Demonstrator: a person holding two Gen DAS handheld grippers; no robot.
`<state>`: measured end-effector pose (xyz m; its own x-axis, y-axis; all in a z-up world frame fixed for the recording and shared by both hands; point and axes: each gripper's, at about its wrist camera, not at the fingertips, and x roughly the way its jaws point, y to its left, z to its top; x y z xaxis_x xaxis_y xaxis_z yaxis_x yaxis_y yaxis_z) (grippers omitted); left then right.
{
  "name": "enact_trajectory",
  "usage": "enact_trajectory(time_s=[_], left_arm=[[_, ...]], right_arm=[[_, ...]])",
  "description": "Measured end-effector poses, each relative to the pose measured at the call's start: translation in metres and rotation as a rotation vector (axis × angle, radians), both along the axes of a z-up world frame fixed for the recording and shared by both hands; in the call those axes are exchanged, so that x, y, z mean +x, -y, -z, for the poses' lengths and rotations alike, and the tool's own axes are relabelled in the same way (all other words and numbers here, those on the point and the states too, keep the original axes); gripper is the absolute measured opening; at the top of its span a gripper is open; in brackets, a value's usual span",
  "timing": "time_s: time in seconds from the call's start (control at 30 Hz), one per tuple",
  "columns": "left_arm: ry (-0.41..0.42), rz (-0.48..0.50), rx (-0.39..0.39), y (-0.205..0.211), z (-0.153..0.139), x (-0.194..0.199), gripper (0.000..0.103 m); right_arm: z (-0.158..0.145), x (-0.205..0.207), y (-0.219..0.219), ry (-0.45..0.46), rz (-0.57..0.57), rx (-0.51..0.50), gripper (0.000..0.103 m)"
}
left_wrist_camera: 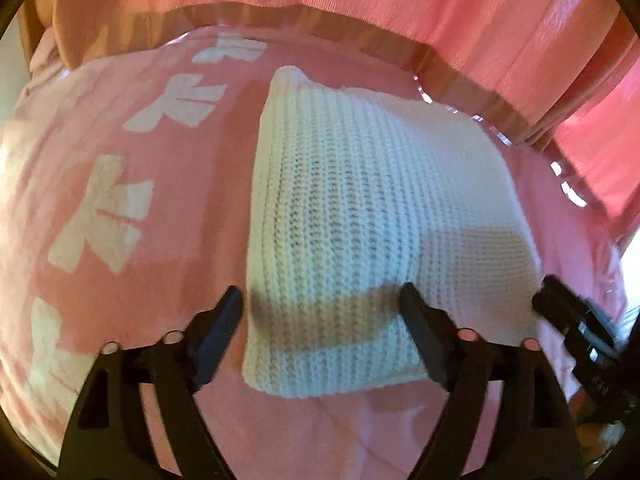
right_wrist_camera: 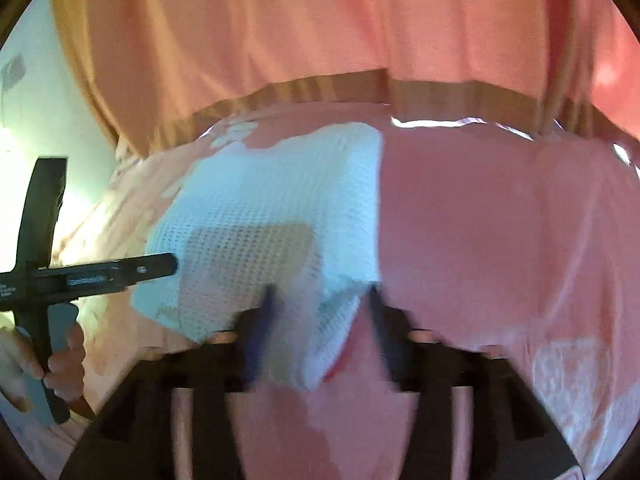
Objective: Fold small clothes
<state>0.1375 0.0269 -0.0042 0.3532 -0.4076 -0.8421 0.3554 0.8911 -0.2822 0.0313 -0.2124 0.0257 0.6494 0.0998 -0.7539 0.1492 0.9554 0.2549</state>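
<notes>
A folded white knitted garment [left_wrist_camera: 360,200] lies flat on a pink cloth. My left gripper [left_wrist_camera: 320,308] stands open over its near left corner: one finger is just off the left edge, the other rests over the knit. In the right wrist view the same garment [right_wrist_camera: 272,208] has its near right corner lying loose between the fingers of my right gripper [right_wrist_camera: 322,308], which is open and blurred. The pads of neither gripper press the fabric. The right gripper's tip [left_wrist_camera: 560,312] shows at the garment's right edge, and the left gripper [right_wrist_camera: 120,272] pokes in from the left.
The pink cloth [left_wrist_camera: 120,200] with large white characters covers the table under a clear sheet. Pink curtains [left_wrist_camera: 400,4] hang close behind the far edge. A hand [right_wrist_camera: 60,360] holds the left gripper's handle at the lower left.
</notes>
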Motion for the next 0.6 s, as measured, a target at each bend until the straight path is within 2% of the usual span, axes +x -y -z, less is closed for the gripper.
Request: enact_trajectory(time_s=[0.07, 0.13, 0.17, 0.2, 0.23, 0.27, 0.3, 0.33, 0.37, 0.43, 0.47, 0.53, 0.6], left_arm=[[-0.037, -0.022, -0.039, -0.007, 0.005, 0.0, 0.089], [-0.081, -0.038, -0.041, -0.011, 0.016, 0.003, 0.089], [-0.131, -0.045, -0.045, -0.013, 0.028, 0.007, 0.089], [-0.165, -0.045, -0.06, -0.014, 0.035, 0.01, 0.077], [-0.2, -0.048, -0.08, -0.015, 0.041, 0.013, 0.072], [-0.186, -0.05, -0.084, -0.015, 0.039, 0.012, 0.065], [-0.184, -0.031, -0.093, -0.013, 0.036, 0.011, 0.049], [-0.181, -0.02, -0.105, -0.012, 0.029, 0.007, 0.038], [-0.174, -0.026, -0.108, -0.014, 0.024, 0.002, 0.036], [-0.176, -0.037, -0.099, -0.015, 0.022, -0.005, 0.036], [-0.187, -0.038, -0.081, -0.013, 0.027, -0.006, 0.037], [-0.189, -0.04, -0.03, -0.008, 0.037, -0.01, 0.045], [-0.142, -0.036, 0.012, -0.003, 0.031, -0.014, 0.048]], right_arm=[[0.017, -0.001, 0.006, -0.064, 0.002, 0.077, 0.065], [0.046, 0.008, 0.01, -0.144, -0.006, 0.186, 0.064], [0.06, 0.013, 0.011, -0.167, -0.008, 0.259, 0.056], [0.067, 0.015, 0.011, -0.17, -0.013, 0.303, 0.042], [0.071, 0.017, 0.011, -0.159, -0.016, 0.321, 0.034], [0.068, 0.021, 0.007, -0.144, -0.032, 0.312, 0.025], [0.064, 0.022, 0.004, -0.129, -0.038, 0.29, 0.023], [0.055, 0.02, 0.001, -0.1, -0.047, 0.256, 0.022], [0.038, 0.014, -0.003, -0.049, -0.065, 0.208, 0.022], [0.024, 0.005, -0.004, -0.007, -0.07, 0.148, 0.022], [0.028, 0.004, -0.002, -0.029, -0.062, 0.129, 0.022], [0.065, 0.012, 0.002, -0.18, -0.044, 0.149, 0.03], [0.069, 0.008, 0.007, -0.173, -0.004, 0.218, 0.032]])
